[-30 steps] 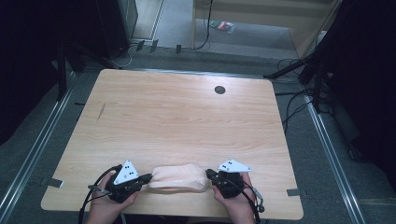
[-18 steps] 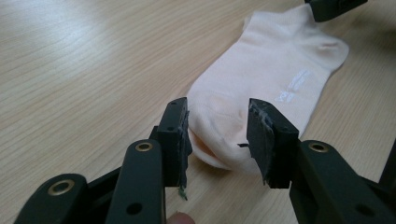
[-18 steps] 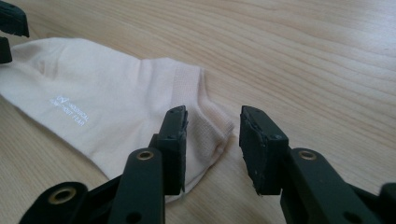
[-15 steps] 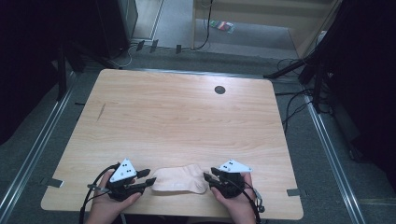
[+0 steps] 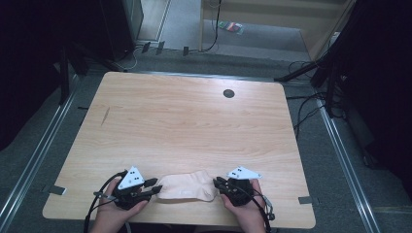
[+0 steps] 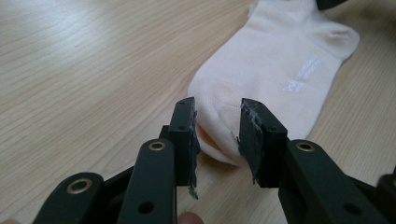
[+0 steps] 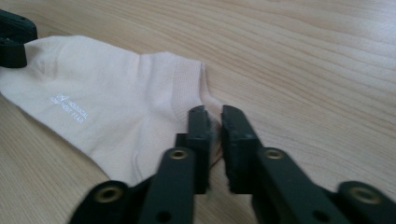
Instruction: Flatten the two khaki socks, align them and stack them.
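A pale cream sock [image 5: 187,187] lies flat near the front edge of the wooden table [image 5: 194,126], with small white lettering on it [image 6: 299,77]. My left gripper [image 5: 154,187] is at the sock's left end. In the left gripper view its jaws stand open [image 6: 217,135], with the sock's rounded end lying loose between the pads. My right gripper [image 5: 217,183] is at the sock's right end. In the right gripper view its jaws [image 7: 215,123] are nearly together, pinching the edge of the sock [image 7: 116,107] by the ribbed cuff.
A small dark round hole [image 5: 229,93] sits in the far part of the tabletop. A dark streak [image 5: 105,115] marks the wood at the left. Cables and dark stands [image 5: 311,77] lie on the floor beyond the right edge.
The sock was stretched taut between both grippers. It now lies shorter and slack, and the left gripper's jaws have opened off its end.
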Motion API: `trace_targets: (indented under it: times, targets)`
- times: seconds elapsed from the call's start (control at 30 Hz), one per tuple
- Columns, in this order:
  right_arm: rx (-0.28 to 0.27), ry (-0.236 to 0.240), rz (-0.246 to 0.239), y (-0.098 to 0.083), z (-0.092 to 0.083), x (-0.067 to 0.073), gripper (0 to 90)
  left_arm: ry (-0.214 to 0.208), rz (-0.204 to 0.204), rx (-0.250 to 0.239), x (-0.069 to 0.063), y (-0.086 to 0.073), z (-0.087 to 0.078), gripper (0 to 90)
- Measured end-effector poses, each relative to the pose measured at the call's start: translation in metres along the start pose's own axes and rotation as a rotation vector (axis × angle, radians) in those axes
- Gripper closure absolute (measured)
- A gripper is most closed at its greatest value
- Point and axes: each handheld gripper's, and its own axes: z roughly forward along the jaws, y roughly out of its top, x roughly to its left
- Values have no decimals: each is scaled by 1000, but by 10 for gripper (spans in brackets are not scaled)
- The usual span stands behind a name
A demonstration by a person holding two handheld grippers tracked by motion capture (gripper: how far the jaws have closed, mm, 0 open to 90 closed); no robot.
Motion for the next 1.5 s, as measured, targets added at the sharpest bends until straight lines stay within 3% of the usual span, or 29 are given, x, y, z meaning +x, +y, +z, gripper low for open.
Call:
trace_targets:
  times: [0.03, 0.17, 0.33, 0.4, 0.5, 0.57, 0.6, 0.67, 0.97, 1.07, 1.23, 1.3, 1.33, 1.37, 1.4, 1.43, 1.5]
  targets:
    - [3, -4, -3, 0, 0, 1, 900, 10, 14, 6, -1, 0, 1, 672]
    - [-40, -22, -25, 5, -6, 4, 900, 18, 40, 26, -4, 0, 5, 668]
    - [-54, -20, -11, 8, -8, 2, 900, 35, 63, 41, -6, -1, 9, 658]
    - [-43, 9, 16, 5, -4, -1, 734, 37, 61, 42, -6, -2, 10, 659]
    - [-24, 30, 16, 3, 0, 0, 680, 39, 61, 44, -6, -2, 11, 666]
    - [-4, 23, 0, 2, 5, 1, 702, 35, 57, 44, -6, -3, 12, 668]
    - [0, 0, -17, 1, 7, 3, 824, 37, 58, 43, -6, -3, 12, 672]
    - [-9, -7, -34, 3, 4, 5, 875, 37, 56, 41, -6, -3, 13, 676]
    - [-74, -40, -62, 10, -5, 9, 886, 33, 52, 38, -5, -3, 13, 677]
    - [-27, -75, -92, 8, 4, 8, 886, 35, 55, 38, -6, -3, 13, 677]
    - [-2, -73, -93, 5, 9, 6, 879, 34, 54, 37, -6, -3, 14, 675]
    - [-5, -71, -83, 5, 8, 6, 830, 33, 54, 37, -5, -3, 14, 675]
    - [-14, -63, -77, 4, 8, 4, 763, 29, 48, 35, -4, -4, 14, 675]
    - [-14, -63, -77, 4, 8, 4, 763, 29, 48, 35, -4, -4, 14, 674]
    - [-30, -53, -68, 3, 7, 2, 658, 24, 37, 31, -4, -4, 14, 673]
    - [-30, -53, -68, 3, 7, 2, 658, 24, 37, 31, -4, -4, 14, 671]
    - [-80, -44, -55, 2, 4, -1, 556, 10, 14, 14, -2, -5, 14, 652]
